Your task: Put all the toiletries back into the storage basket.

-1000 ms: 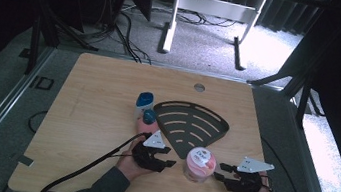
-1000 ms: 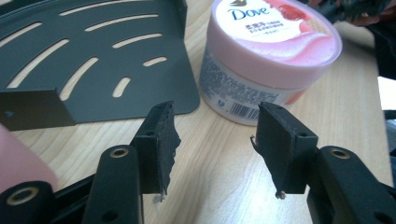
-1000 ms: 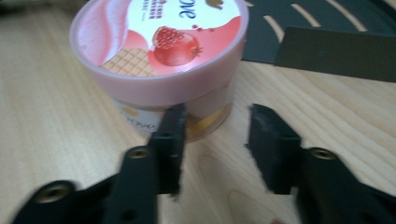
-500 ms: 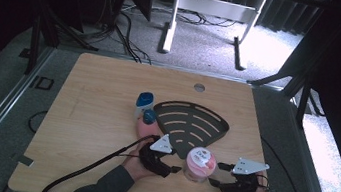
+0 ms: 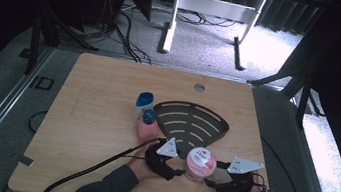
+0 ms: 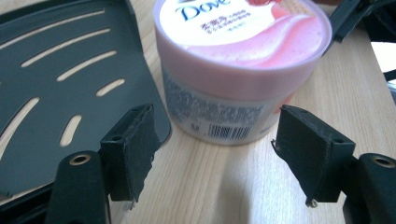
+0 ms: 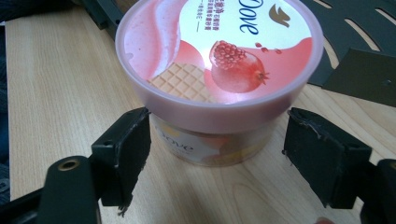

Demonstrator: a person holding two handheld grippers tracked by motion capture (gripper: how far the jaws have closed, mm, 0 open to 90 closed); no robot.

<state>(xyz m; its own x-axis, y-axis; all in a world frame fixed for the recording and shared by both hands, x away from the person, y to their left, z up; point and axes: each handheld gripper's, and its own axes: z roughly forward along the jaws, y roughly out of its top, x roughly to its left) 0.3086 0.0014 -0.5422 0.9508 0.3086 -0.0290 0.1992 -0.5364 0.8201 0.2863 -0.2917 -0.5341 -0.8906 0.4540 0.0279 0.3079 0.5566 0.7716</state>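
A round pink plastic tub, its lid printed with "Dove", a pomegranate and a waffle pattern and its white side label carrying a barcode, stands upright on the light wooden table just in front of the black slotted fan-shaped tray. The left gripper and the right gripper both have their jaws spread wide, one on each side of the tub. Beyond the left hand stand a white bottle with a blue cap and a pink bottle with a blue cap

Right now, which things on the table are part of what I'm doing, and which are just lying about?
In hand:
Dove jar, standing on the table
left gripper, open beside it
right gripper, open beside it

Lying about:
black slotted tray
pink bottle
blue-capped bottle
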